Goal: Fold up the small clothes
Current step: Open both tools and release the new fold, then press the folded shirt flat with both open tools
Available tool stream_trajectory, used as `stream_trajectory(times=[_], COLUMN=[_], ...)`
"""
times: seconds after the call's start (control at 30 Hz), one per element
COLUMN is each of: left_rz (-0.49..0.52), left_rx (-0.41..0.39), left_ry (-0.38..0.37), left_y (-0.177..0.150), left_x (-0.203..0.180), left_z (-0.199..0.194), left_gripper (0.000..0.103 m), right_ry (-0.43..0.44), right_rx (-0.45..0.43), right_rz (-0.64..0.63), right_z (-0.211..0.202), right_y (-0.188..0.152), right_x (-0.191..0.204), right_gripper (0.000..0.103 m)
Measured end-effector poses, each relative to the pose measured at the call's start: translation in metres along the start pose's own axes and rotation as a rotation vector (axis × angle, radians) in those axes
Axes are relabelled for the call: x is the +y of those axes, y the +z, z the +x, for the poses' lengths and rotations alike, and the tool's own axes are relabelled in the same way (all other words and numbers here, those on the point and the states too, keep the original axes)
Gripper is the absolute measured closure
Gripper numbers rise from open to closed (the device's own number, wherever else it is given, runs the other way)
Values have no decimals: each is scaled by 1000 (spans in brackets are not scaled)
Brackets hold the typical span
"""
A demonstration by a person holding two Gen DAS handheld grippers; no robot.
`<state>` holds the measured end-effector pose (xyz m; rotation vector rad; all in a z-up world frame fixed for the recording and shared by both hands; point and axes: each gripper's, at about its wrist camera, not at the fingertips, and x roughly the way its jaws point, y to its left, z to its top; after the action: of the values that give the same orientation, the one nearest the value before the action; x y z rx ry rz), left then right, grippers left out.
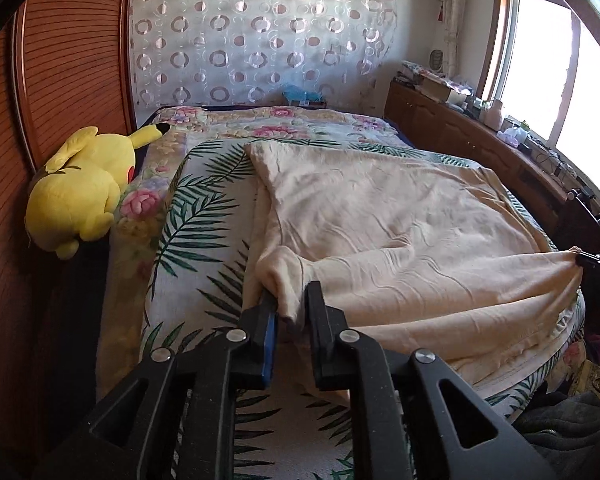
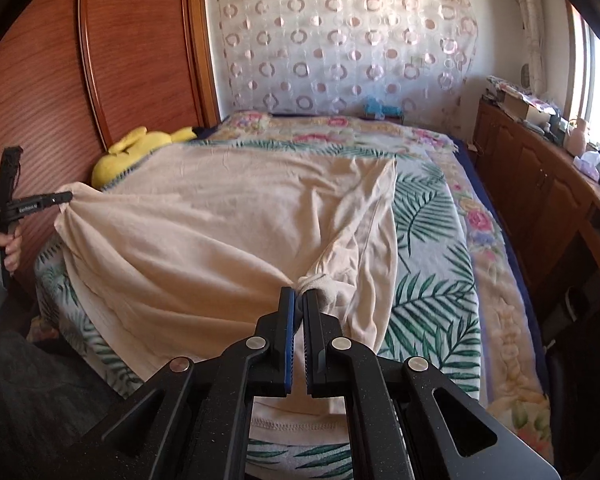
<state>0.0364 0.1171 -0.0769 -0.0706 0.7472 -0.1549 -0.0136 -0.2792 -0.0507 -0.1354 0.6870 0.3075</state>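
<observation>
A cream garment (image 1: 400,220) lies spread on the bed, over a palm-leaf sheet (image 1: 204,216). My left gripper (image 1: 290,300) is shut on a bunched corner of it near the bed's front edge. My right gripper (image 2: 299,300) is shut on another bunched corner of the garment (image 2: 220,216), with a sleeve (image 2: 372,224) trailing past it. Each gripper shows in the other's view, the right one (image 1: 584,259) at the far right and the left one (image 2: 60,199) at the far left, each pinching cloth. The front edge is lifted and stretched between them.
A yellow plush toy (image 1: 84,188) lies by the wooden headboard (image 1: 60,80) at the left. A floral blanket (image 1: 280,120) covers the far part of the bed. A wooden cabinet (image 2: 540,184) with clutter runs along the window side. Dark clothing (image 2: 28,384) lies at the front.
</observation>
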Motion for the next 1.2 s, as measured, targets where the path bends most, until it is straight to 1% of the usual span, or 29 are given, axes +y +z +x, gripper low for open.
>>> stream_trajectory(times=[0.03, 0.07, 0.1, 0.13, 0.17, 0.2, 0.23, 0.3, 0.47, 0.53, 0.7, 0.83, 0.87, 0.9, 0.97, 1.0, 1.1, 1.13, 1.2], left_rz=[-6, -14, -22, -29, -34, -36, -39, -56, -85, -97, -103, -94, -84, -76, -67, -68, -64, -62, -64], left_rx=[0, -2, -3, -5, 0, 3, 5, 9, 34, 40, 39, 13, -3, -14, -29, -35, -33, -34, -30], left_ry=[10, 16, 17, 13, 10, 14, 23, 34, 43, 33, 15, 13, 15, 15, 3, -4, -17, -9, 19], left_y=[-1, -2, -3, -5, -6, -9, -11, -17, -26, -28, -27, -23, -21, -19, -15, -13, -7, -6, -4], left_x=[4, 9, 10, 14, 18, 20, 23, 29, 36, 38, 35, 30, 28, 27, 25, 25, 23, 22, 22], left_z=[0, -1, -3, -5, -5, -6, -6, -6, 2, 5, 8, 3, 0, -2, -6, -7, -5, -5, -1], left_gripper=[73, 69, 63, 61, 61, 59, 58, 57, 57, 57, 57, 56, 54, 49, 33, 22, 21, 21, 21], right_ry=[-19, -39, -48, -49, -50, -59, -69, -70, -63, -50, -38, -35, -31, -28, -28, -27, -25, -26, -23], right_rx=[9, 14, 15, 9, 0, -9, -17, -45, -76, -75, -22, 23, 32, 38, 55, 59, 83, 93, 84], right_rz=[-5, -9, -12, -14, -14, -14, -13, -12, -18, -25, -62, -71, -69, -67, -61, -58, -51, -52, -53], right_z=[4, 7, 9, 11, 10, 11, 14, 17, 30, 38, 73, 97, 103, 107, 115, 117, 124, 125, 123], right_y=[2, 5, 6, 11, 14, 19, 23, 30, 49, 49, 46, 45, 45, 46, 44, 43, 37, 35, 33], right_x=[0, 0, 0, -1, -1, -1, -3, -1, 9, 11, 15, 13, 13, 12, 11, 11, 11, 12, 13], right_gripper=[93, 89, 81, 77, 76, 71, 63, 57, 57, 57, 56, 56, 56, 56, 56, 56, 56, 56, 56])
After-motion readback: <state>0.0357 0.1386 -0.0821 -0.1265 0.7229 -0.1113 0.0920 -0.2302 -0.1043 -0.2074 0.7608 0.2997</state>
